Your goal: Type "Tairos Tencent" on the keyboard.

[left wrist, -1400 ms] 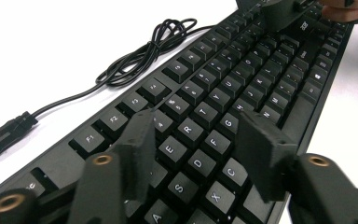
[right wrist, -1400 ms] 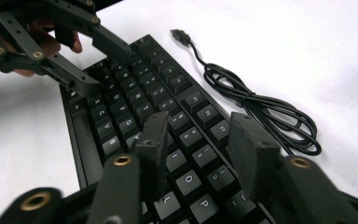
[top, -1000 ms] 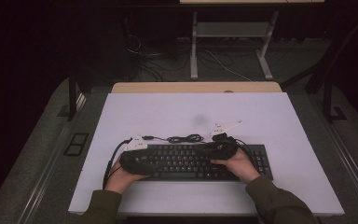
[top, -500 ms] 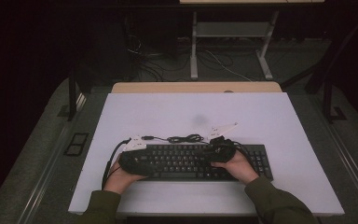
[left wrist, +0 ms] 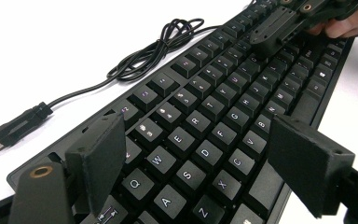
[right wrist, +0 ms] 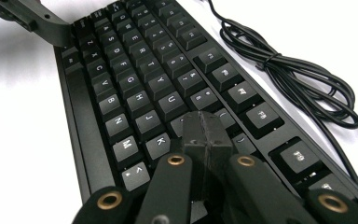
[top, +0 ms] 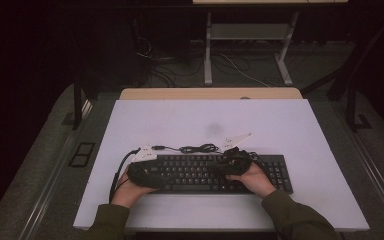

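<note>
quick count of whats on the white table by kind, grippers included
keyboard: 1
cable with USB plug: 1
left gripper, open: 1
right gripper, shut: 1
total: 4

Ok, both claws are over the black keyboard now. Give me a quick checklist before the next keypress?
1. Right claw shut to a single tip: ok.
2. Its tip sits over the keys near K and L of the black plastic keyboard; whether it touches a key: cannot tell.
3. Left claw open above the Q-W-E-D keys, nothing between its pads: ok.
4. Coiled black cable lies behind the keyboard, off the keys: ok.
5. Keyboard flat and square on the white table: ok.
</note>
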